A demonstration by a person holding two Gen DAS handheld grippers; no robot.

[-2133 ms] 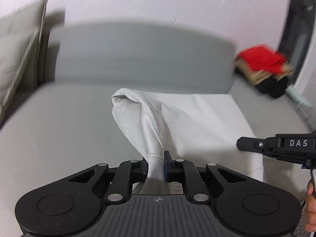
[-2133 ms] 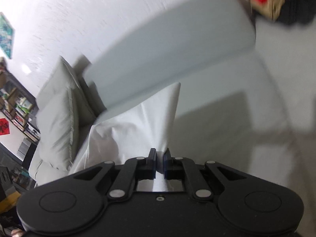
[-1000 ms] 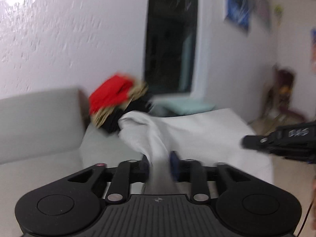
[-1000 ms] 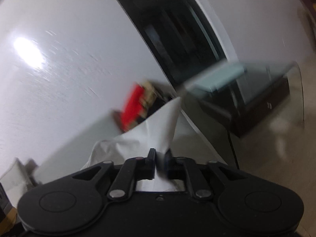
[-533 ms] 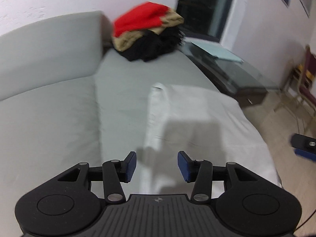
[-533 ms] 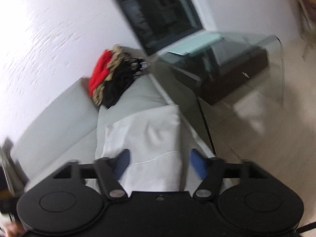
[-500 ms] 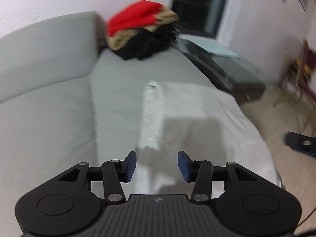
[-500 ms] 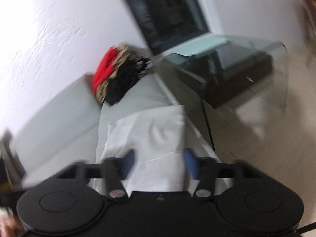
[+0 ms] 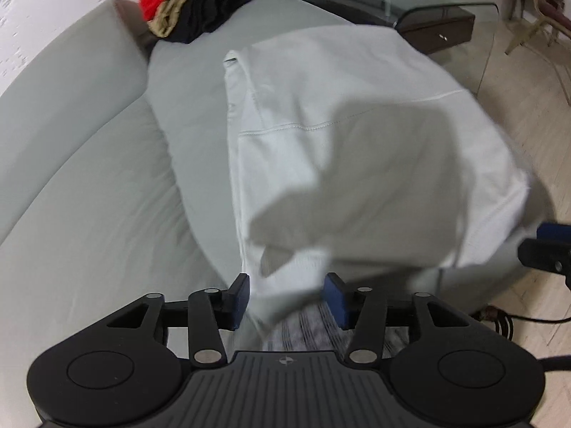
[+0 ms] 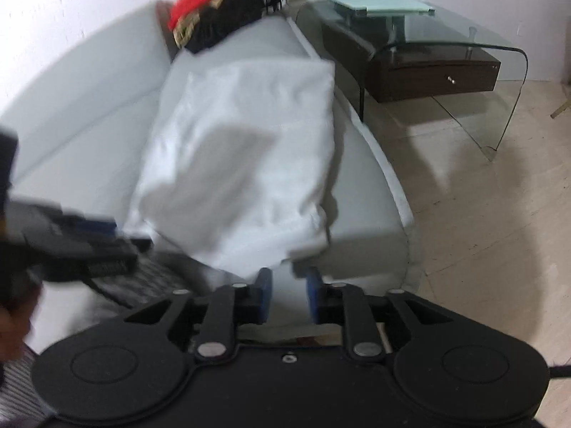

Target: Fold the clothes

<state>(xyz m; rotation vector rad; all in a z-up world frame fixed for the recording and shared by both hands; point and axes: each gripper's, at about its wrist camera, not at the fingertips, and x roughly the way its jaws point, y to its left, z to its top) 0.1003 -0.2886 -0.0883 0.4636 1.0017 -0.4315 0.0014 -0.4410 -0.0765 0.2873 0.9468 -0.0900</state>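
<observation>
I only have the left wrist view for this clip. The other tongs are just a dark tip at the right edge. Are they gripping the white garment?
Observer: No. The right tongs are opening with nothing between the jaws. The white garment ends just beyond their tips.
Operator: From here the garment looks like it spills off the seat. Does it?
Observer: No. In the right wrist view a strip of bare grey sofa shows between the garment's edge and the seat's front edge.
</observation>
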